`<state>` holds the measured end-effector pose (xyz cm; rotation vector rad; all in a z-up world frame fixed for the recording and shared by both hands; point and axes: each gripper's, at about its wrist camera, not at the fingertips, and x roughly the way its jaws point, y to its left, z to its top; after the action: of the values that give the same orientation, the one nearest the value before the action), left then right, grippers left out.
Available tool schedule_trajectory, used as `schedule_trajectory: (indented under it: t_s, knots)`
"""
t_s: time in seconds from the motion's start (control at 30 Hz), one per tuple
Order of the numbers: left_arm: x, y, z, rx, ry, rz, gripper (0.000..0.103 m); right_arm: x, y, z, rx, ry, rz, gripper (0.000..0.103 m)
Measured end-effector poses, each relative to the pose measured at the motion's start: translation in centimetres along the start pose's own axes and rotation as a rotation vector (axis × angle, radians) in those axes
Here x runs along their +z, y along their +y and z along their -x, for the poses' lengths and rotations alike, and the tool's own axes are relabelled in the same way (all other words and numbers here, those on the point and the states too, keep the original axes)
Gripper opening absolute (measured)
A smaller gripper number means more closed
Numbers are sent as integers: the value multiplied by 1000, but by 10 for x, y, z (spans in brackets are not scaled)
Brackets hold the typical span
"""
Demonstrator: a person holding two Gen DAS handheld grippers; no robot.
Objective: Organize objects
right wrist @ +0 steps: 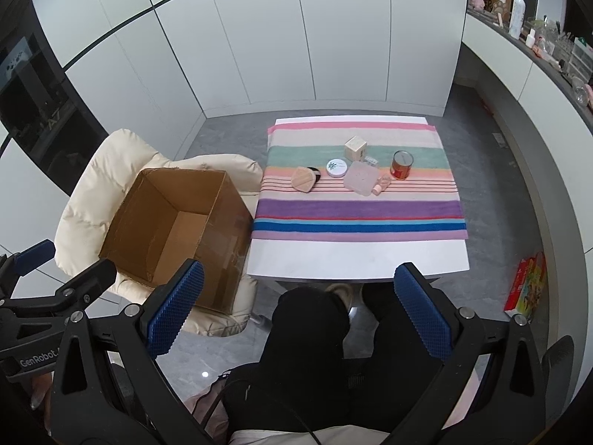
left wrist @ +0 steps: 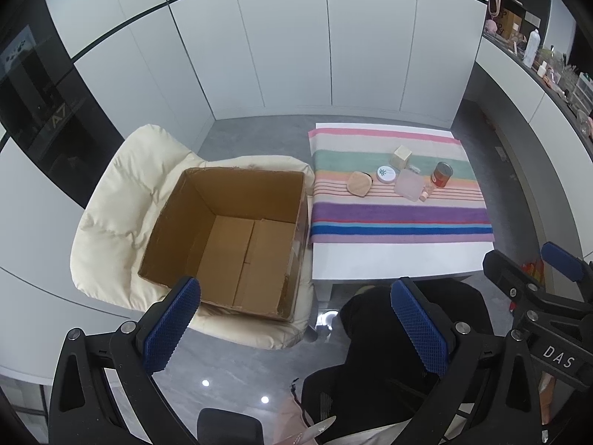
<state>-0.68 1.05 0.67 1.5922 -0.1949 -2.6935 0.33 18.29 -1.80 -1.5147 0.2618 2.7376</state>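
Both the left claw [left wrist: 296, 330] and the right claw [right wrist: 300, 311] gape wide and empty, their blue ribbed pads over dark-clothed knees. An open cardboard box [left wrist: 226, 244] sits on a cream padded chair [left wrist: 111, 204] touching the white desk [right wrist: 355, 256]. Midway on a striped towel [right wrist: 359, 211] cluster a red can [right wrist: 402, 165], cube, round tin and flat cases, leaving the desk's near edge bare.

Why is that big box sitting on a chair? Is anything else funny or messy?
The cardboard box does sit oddly: it rests tilted on the cream cushioned chair beside the table, open and empty. Its top edges look ragged. The small things on the striped cloth look tidy; nothing is spilled.
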Motion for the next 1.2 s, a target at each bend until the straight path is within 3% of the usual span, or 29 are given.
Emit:
schedule_trajectory:
  t_s: [0.4, 0.8, 1.2]
  knots:
    - [4, -10, -14, -9, 11, -10, 103, 4, -4, -8, -12, -5, 30, 103]
    - [14, -39, -25, -102, 35, -22, 103, 13, -33, -14, -26, -11, 5, 103]
    - [40, -112, -25, -176, 10, -48, 103, 28, -109, -7, -72, -29, -76, 103]
